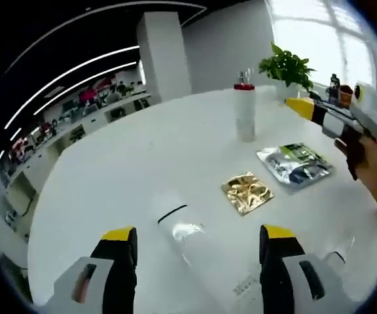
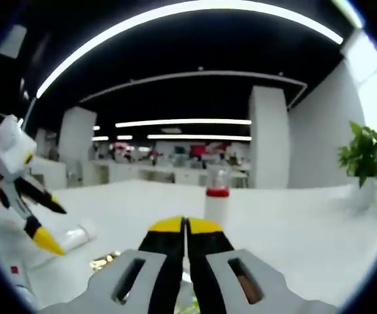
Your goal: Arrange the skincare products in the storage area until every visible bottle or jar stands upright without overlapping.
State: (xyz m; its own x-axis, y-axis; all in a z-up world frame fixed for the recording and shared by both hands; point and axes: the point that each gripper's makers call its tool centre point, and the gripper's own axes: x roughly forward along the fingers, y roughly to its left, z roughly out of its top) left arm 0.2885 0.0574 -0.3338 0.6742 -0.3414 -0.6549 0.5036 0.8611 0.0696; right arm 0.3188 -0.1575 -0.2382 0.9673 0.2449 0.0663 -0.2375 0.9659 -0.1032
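Observation:
A white bottle [image 1: 192,235] with a black ring near its cap lies on its side on the white table [image 1: 129,163]. My left gripper [image 1: 199,237] is open, one jaw on each side of this bottle without touching it. A second white bottle [image 1: 244,108] with a red band and clear cap stands upright farther off. My right gripper [image 1: 301,107], held by a hand [image 1: 372,167], comes in from the right, to the right of the upright bottle. In the right gripper view, my right gripper [image 2: 185,226] is shut and empty, with the upright bottle [image 2: 216,196] just beyond it. The left gripper [image 2: 35,216] and the lying bottle [image 2: 71,239] are at the left.
A gold sachet [image 1: 247,191] and a silver sachet [image 1: 296,163] lie flat on the table right of the lying bottle. A potted plant [image 1: 287,65] and small dark items [image 1: 338,88] stand at the far right edge. Office desks lie beyond the table.

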